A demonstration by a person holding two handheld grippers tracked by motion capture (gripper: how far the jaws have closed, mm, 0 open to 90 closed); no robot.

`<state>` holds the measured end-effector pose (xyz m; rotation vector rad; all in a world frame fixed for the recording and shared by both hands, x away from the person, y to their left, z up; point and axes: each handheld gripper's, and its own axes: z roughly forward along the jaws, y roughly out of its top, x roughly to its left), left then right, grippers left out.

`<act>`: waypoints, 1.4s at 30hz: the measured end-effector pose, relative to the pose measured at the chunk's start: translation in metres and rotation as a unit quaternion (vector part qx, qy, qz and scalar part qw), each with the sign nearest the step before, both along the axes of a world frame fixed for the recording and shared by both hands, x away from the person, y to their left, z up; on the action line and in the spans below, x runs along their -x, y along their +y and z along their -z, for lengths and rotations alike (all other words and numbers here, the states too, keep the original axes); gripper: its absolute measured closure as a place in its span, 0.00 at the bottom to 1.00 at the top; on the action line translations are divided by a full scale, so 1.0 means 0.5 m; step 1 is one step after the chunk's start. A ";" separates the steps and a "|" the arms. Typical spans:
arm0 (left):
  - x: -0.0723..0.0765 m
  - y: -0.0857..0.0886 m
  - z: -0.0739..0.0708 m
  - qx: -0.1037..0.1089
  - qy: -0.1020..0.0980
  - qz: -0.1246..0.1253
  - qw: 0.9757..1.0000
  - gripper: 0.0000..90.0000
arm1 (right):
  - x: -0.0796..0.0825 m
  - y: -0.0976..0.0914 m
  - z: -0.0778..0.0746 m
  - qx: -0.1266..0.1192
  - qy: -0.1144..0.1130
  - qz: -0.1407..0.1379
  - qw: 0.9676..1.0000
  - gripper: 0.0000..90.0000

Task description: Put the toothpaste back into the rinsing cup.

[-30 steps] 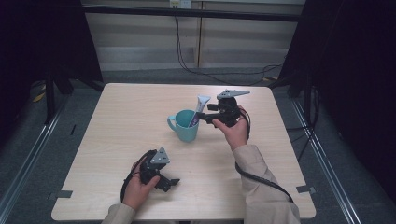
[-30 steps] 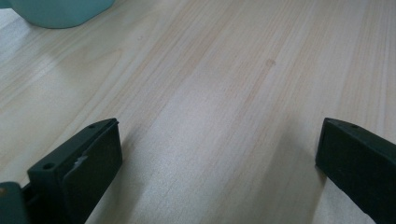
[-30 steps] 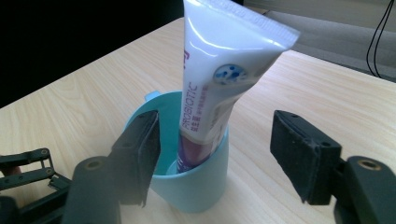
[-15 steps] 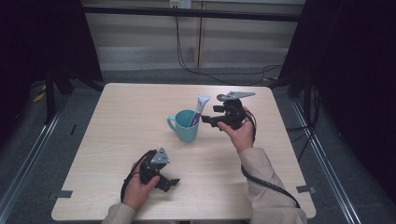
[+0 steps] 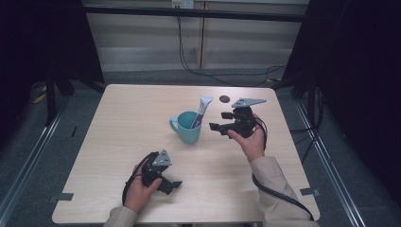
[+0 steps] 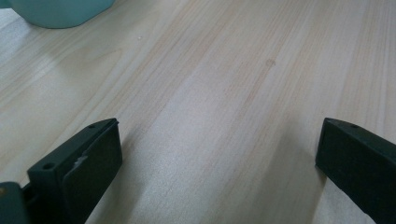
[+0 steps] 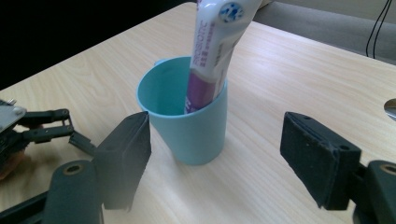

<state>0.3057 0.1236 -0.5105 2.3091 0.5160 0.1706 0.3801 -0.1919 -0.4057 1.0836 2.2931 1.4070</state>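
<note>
We are holding right gripper [image 7: 215, 154] fingers released, toothpaste tube [image 7: 212, 51] leaning in cup [image 7: 191, 123] just ahead; left gripper [image 5: 163, 177] fingers spread, resting on tabletop [image 6: 224, 93].

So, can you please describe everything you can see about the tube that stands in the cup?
The tube looks like soft plastic: white at the flat crimped top with a blue dotted mark, purple lower down, with printed lettering too small to read in full. It stands in the teal cup and leans against the rim on the side away from the handle. Its lower end is hidden inside the cup. Nothing else touches it; the right hand-held gripper is open in front of the cup.
</note>
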 end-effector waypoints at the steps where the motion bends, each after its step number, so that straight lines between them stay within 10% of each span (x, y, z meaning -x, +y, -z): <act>1: 0.000 0.000 0.000 0.000 0.000 0.000 1.000 0.00 | 0.003 -0.002 -0.001 0.004 -0.001 -0.001 1.000 0.27; 42: 0.000 0.000 0.000 0.000 0.000 0.000 1.000 0.00 | 0.097 -0.065 0.057 0.033 0.016 -0.020 0.999 0.24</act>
